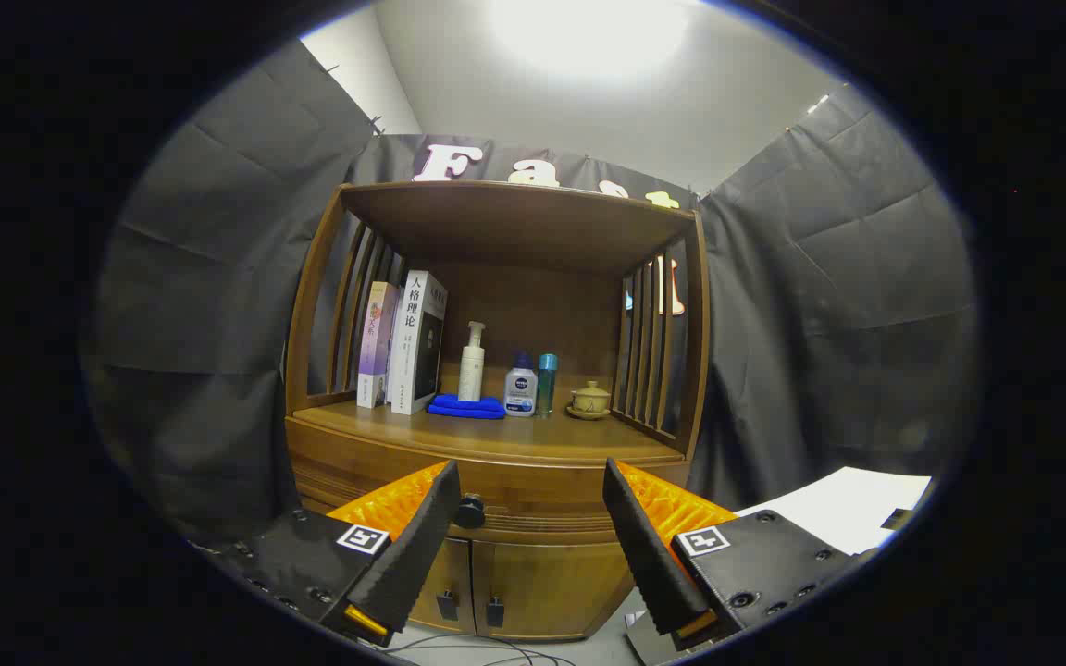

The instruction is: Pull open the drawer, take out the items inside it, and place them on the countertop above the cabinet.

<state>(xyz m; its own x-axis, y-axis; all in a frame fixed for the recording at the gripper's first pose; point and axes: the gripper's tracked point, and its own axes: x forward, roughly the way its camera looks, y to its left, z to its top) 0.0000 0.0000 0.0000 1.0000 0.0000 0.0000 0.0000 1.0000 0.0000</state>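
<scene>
Hovering in front of the cabinet (496, 518), the gripper (533, 490) has its fingers spread wide w/ nothing between them. Gripper view: the drawer (533, 481) sits closed just under the countertop (496, 439), and its small dark knob (470, 511) shows right beside the left fingertip, not between the two. That knob looks like the only place to take hold; it's small, round, prob. slick, so a centred pinch would matter. The wooden drawer front looks solid, likely stiff to start and needing a straight pull back.

Countertop already carries stuff toward the back: books (403, 342), a blue cloth (466, 406) under a pump bottle (472, 363), two small bottles (531, 385), a lidded cup (589, 400). The front strip of the top looks bare, so there's room to set things down w/o reaching deep. Slatted side rails (649, 342) and the upper shelf (514, 222) box that space in. Below the drawer, two doors (514, 583) are shut. Drawer contents can't be seen yet.
</scene>
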